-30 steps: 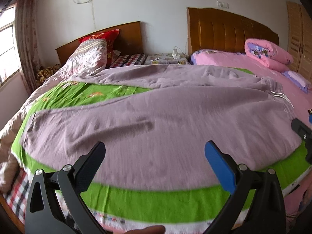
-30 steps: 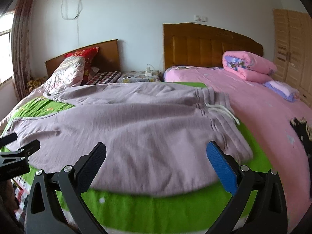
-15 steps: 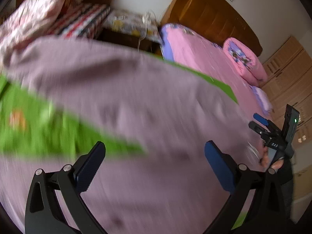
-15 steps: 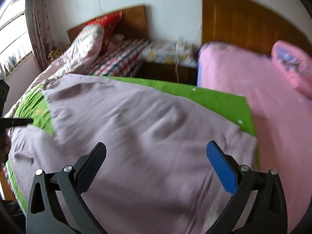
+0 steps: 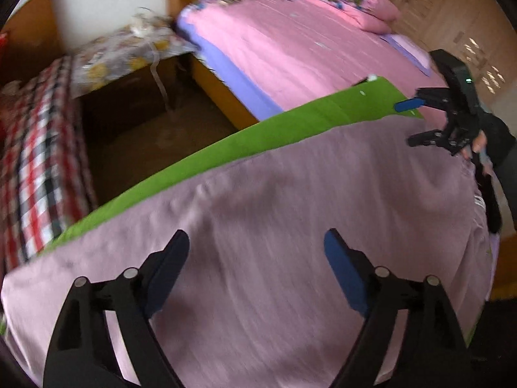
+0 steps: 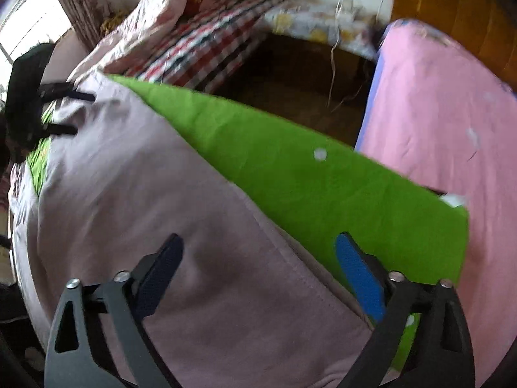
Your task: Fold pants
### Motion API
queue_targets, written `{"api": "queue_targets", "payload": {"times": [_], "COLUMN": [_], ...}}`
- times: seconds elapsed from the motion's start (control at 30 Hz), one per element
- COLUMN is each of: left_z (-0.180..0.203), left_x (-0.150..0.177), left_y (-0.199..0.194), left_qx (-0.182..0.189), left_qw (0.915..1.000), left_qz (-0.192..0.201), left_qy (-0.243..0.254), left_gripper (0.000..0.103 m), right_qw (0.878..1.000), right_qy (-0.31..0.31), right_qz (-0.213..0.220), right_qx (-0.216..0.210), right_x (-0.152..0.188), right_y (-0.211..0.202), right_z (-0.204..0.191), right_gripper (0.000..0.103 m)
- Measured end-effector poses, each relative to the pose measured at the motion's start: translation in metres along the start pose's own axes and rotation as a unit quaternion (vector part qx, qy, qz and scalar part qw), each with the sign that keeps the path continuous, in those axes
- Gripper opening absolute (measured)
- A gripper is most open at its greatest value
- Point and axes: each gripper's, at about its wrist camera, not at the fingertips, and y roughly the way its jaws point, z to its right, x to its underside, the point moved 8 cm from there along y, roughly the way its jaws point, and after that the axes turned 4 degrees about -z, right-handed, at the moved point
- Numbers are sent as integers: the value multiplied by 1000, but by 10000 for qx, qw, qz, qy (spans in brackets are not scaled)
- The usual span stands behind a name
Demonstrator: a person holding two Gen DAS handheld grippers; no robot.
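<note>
Lying flat across the green sheet (image 5: 310,123), the mauve pants (image 5: 290,226) cover most of it, leaving only a bare green strip along the far edge, next to the gap between the two beds. The sheet bridges a bed with a checked cover (image 5: 35,161) and a bed with a pink cover (image 5: 307,45); a bedside stand under a flowered cloth (image 5: 122,55) sits at the far end of the gap.

The left tongs (image 5: 257,252) point steeply down over the pants, near the sheet's checked-cover end. Their jaws stand wide with nothing between them, having just been closing a little. The pads are above the cloth; whether they touch it cannot be told through the blur.

The right tongs (image 6: 258,258) hang over the pants' far edge near the sheet's pink-cover end, one pad over mauve cloth, the blue one over bare green. Their jaws are also wide, empty, and have just been narrowing slightly. A stitched seam of the pants runs between them.

A folded pink quilt (image 5: 345,0) lies beyond the sheet on the pink bed.
</note>
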Motion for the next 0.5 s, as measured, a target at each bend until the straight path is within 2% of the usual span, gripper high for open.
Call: {"api": "queue_targets", "payload": {"times": [0.1, 0.17, 0.23, 0.27, 0.33, 0.5], "left_z": [-4, -8, -9, -11, -15, -27], "left_x": [-7, -10, -13, -16, -21, -35], "left_y": [9, 13, 13, 13, 12, 16], "left_qx": [229, 339, 308, 288, 244, 245], "left_qw": [9994, 9987, 9982, 9980, 9978, 9965], "left_qz": [-141, -213, -224, -210, -180, -213], "left_qy": [217, 318, 469, 526, 587, 776], "left_gripper": [78, 70, 61, 60, 60, 60], "right_qw": [9995, 9991, 9972, 9957, 9923, 9843], "right_qy": [-230, -402, -717, -920, -1198, -1434], "right_qz": [-46, -84, -13, 65, 263, 975], "right_qx": [-188, -144, -234, -4, 170, 343], "right_x": [0, 0, 1, 2, 8, 19], "right_y": [-6, -8, -13, -14, -22, -57], "right_z": [1, 1, -8, -10, -17, -33], "right_gripper": [82, 73, 36, 31, 18, 14]}}
